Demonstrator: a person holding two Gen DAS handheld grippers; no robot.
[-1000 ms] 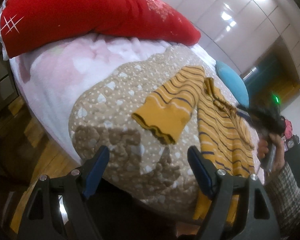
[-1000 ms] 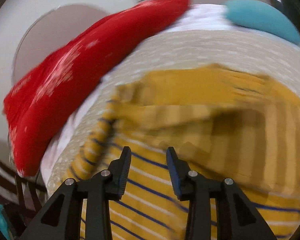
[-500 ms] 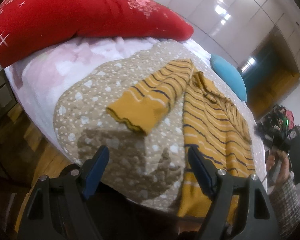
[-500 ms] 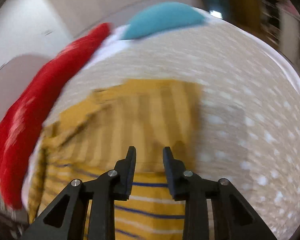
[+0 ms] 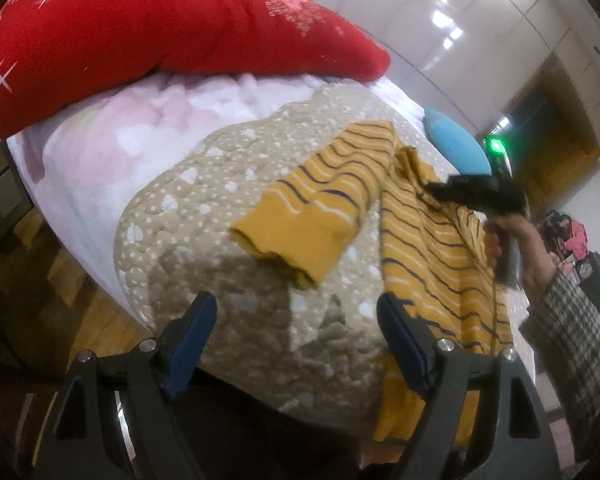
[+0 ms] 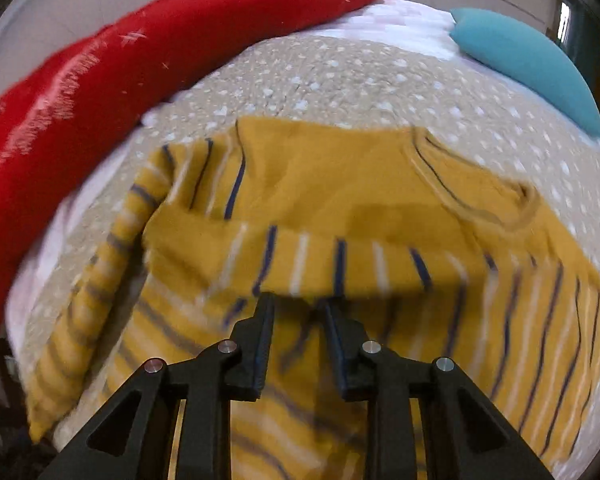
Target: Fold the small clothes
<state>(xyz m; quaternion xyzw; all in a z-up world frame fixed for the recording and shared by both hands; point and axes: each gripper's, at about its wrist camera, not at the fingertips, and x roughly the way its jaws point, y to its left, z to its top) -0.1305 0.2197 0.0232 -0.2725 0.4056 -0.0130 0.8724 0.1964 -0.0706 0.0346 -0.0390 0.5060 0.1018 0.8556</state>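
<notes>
closing right claw (image 6: 298, 304) over striped top (image 6: 340, 208)

The bed (image 5: 76, 168) has a pink blanket over it. On that lie a red pillow (image 5: 172, 40), a blue cushion (image 6: 528, 56) and a beige dotted quilt (image 5: 228, 208). A yellow striped top (image 6: 340, 208) lies spread on the quilt.

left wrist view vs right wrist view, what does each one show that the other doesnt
Only the left wrist view: the open left gripper, the hand holding the right gripper, its checked sleeve, wooden floor.
Only the right wrist view: the right gripper, jaws closing just above the cloth.
Both: the striped yellow top, red pillow, blue cushion, dotted beige quilt.
</notes>
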